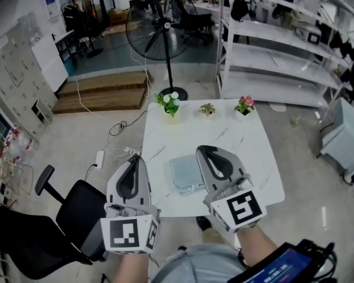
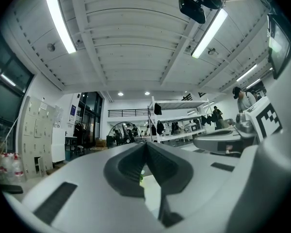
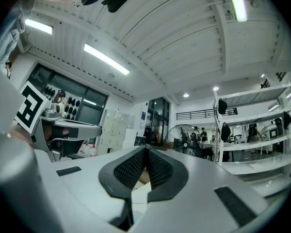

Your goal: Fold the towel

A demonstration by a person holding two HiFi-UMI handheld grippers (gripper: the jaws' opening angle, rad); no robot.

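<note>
In the head view, a white marble-patterned square table (image 1: 251, 158) carries a folded pale blue-grey towel (image 1: 184, 173) at its 6 o'clock side. Three small pots line the 12 o'clock edge, holding a white-flowered plant (image 1: 169, 101), a low green plant (image 1: 207, 108) and a pink-flowered plant (image 1: 245, 104). A black pedestal fan (image 1: 159, 31) stands beyond at 12 o'clock, white metal shelving (image 1: 271, 61) at 2 o'clock and a black office chair (image 1: 76, 212) at 8 o'clock. The left gripper (image 1: 137, 158) and right gripper (image 1: 202, 150) flank the towel; the right one covers its right edge. The left gripper view shows its jaws clenched on nothing, facing the fan and shelving. The right gripper view shows the same: jaws together, empty.
</note>
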